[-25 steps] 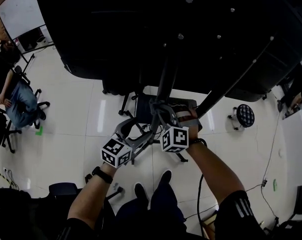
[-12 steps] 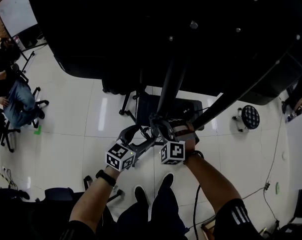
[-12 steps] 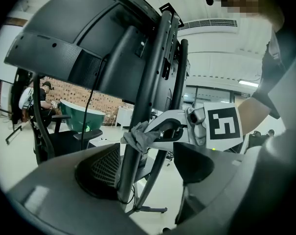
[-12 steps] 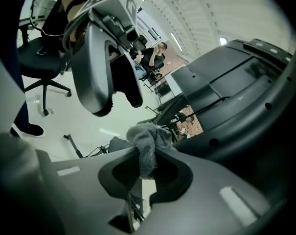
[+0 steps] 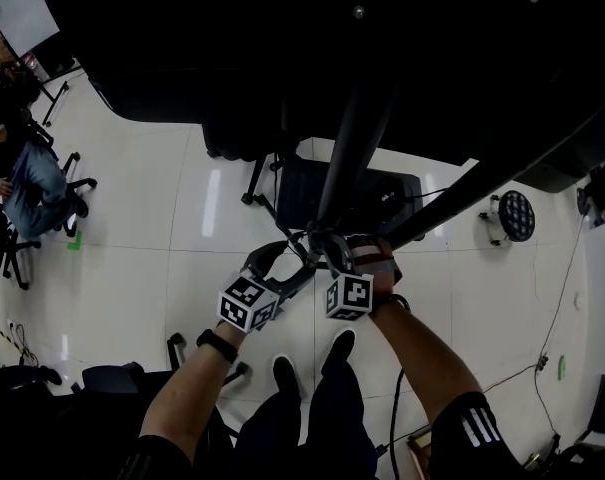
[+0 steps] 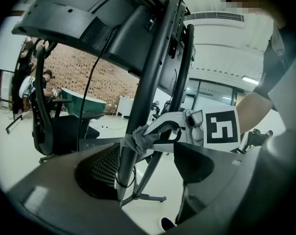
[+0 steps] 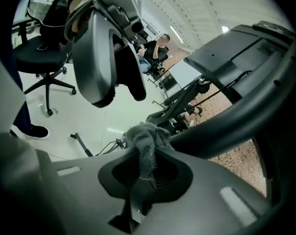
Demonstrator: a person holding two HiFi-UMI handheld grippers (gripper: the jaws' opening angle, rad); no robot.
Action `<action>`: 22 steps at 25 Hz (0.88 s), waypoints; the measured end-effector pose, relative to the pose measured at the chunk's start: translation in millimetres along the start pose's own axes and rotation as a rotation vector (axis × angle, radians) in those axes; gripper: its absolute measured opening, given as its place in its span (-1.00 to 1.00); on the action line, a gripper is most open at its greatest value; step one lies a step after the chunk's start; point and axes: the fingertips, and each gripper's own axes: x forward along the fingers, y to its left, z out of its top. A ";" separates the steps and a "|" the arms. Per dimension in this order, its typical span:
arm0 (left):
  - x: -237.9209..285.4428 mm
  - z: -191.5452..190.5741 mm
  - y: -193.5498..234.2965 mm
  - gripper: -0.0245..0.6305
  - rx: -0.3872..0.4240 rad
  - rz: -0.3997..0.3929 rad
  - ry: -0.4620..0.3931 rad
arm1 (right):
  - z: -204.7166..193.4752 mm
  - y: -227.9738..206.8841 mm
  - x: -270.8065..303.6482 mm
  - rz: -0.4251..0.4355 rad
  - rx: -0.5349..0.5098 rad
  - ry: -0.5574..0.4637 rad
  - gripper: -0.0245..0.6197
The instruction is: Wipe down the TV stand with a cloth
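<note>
The black TV stand's upright pole (image 5: pixel 350 163) rises under the big dark TV (image 5: pixel 312 48). A grey cloth (image 7: pixel 147 140) is pinched in my right gripper (image 7: pixel 148 169) and pressed against the pole (image 6: pixel 140 97). In the left gripper view the cloth (image 6: pixel 139 141) wraps the pole's side, with the right gripper (image 6: pixel 155 131) behind it. My left gripper (image 6: pixel 148 168) is open, its jaws standing apart on either side of the pole, not clamping it. From above, the left gripper (image 5: pixel 282 266) and right gripper (image 5: pixel 324 248) meet at the pole, low on the stand.
The stand's dark base (image 5: pixel 382 193) and slanted brace (image 5: pixel 462 198) lie just beyond the grippers. A person sits on an office chair (image 5: pixel 27 198) at the far left. A round stool (image 5: pixel 514 215) stands at right. Cables run over the white floor (image 5: pixel 132 258). My shoes (image 5: pixel 287 376) are below.
Both grippers stay at the pole, a little lower in the head view. The TV fills more of that view. The cloth remains in the right gripper.
</note>
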 end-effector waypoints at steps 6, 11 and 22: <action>11.9 -47.8 3.8 0.21 -0.053 0.012 0.049 | -28.8 45.6 25.8 0.063 0.002 0.050 -0.81; 18.8 -62.0 3.9 0.21 -0.063 0.010 0.070 | -48.0 68.3 49.7 0.084 0.019 0.087 -0.81; 3.9 -51.8 -18.1 0.21 -0.033 -0.007 0.092 | -44.3 65.7 14.8 0.078 0.188 0.019 -0.81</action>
